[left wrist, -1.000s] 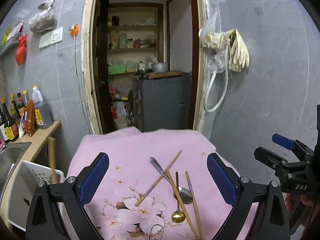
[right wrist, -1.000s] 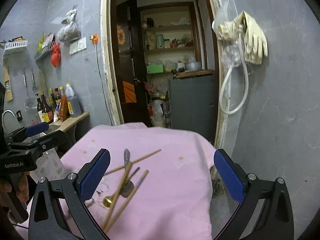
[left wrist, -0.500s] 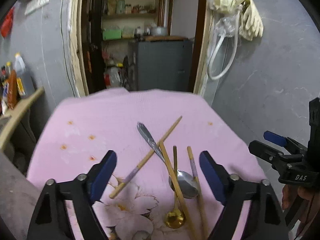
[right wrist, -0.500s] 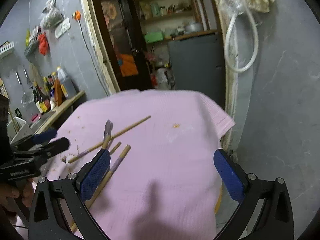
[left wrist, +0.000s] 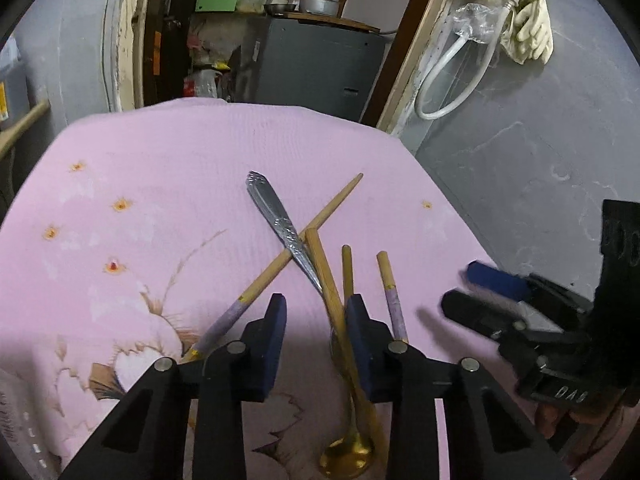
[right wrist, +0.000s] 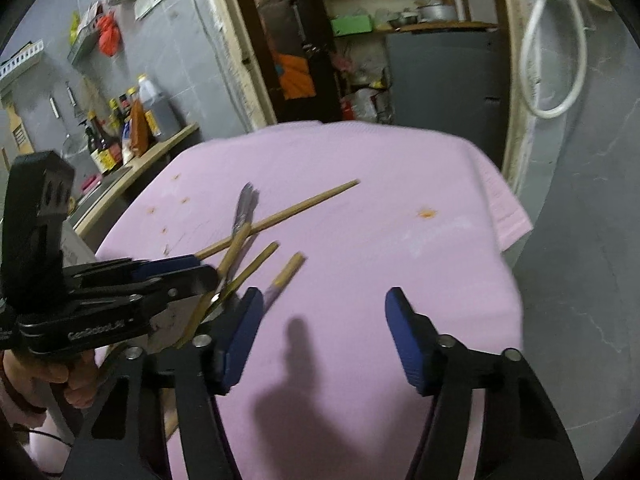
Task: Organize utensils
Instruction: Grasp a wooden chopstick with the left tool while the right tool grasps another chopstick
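blue-padded fingers of the left gripper (left wrist: 316,320) stand a narrow gap apart, low over the pink cloth (left wrist: 160,184), holding nothing — its right pad sits just beside a bare chopstick (left wrist: 326,276) lying over the gold spoon (left wrist: 347,450). beyond lie the silver spoon handle (left wrist: 276,216) crossed by a purple-tipped chopstick (left wrist: 276,268), and another purple-tipped chopstick (left wrist: 390,292) to the right. the right gripper (right wrist: 324,316) hangs wide open and empty over bare cloth, right of the pile.

Left gripper (left wrist: 316,320) jaws narrowly parted; right gripper (right wrist: 324,316) jaws wider apart.
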Available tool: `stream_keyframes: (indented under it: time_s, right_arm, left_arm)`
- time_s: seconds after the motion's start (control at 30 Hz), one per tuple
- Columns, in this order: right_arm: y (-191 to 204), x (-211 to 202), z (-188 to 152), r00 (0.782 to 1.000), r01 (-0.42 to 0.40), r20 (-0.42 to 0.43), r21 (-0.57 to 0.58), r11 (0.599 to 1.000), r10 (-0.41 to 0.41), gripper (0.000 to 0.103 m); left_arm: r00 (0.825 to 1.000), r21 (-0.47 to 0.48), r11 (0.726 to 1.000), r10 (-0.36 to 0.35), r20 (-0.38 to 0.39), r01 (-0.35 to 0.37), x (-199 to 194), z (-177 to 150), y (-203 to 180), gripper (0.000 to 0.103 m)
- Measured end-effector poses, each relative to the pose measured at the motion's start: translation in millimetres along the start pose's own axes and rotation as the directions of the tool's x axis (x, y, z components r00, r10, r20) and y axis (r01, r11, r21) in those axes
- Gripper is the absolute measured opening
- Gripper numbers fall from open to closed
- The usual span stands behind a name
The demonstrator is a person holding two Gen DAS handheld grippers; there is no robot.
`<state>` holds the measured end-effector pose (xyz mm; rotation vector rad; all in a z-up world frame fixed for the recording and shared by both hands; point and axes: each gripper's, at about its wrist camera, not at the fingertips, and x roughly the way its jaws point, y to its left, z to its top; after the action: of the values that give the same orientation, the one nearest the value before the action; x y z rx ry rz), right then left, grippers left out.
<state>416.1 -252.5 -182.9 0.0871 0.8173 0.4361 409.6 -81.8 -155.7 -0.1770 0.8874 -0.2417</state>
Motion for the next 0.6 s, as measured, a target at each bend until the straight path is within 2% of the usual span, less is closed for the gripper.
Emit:
stream_keyframes:
  time_s: [0.13, 0.23, 0.47, 0.6]
  right_arm:
    - [10.2, 10.1, -0.8, 0.999, -0.021, -0.038, -0.014, 1.0, 0.021, 0.041]
    - [12.3, 17.5, -0.9, 0.997, -0.024, -0.068, -0.019, 1.0, 0.022, 0.035]
    - [18.7, 24.1, 2.3, 0.994, -0.027, -0.103, -0.027, 0.999, 0.024, 0.035]
    - [25.4, 31.2, 8.3, 0.99, -0.006, -0.14, -0.048, 0.999, 0.0, 0.035]
  left_arm:
    - [0.998, 0.003, 0.999, -0.045, -0.034, 0.045, 6.7, 1.9, 0.0, 0.023]
    - [0.997, -0.014, 0.998, -0.056, -0.049, 0.056, 10.8, 6.3, 3.5, 0.015]
    - [0.995, -0.037, 0.998, -0.056, -0.083, 0.053, 11.0, 12.0, 10.7, 0.008]
    - [0.995, -0.053, 0.997, -0.057, -0.085, 0.053, 5.1, 9.5, 16.3, 0.008]
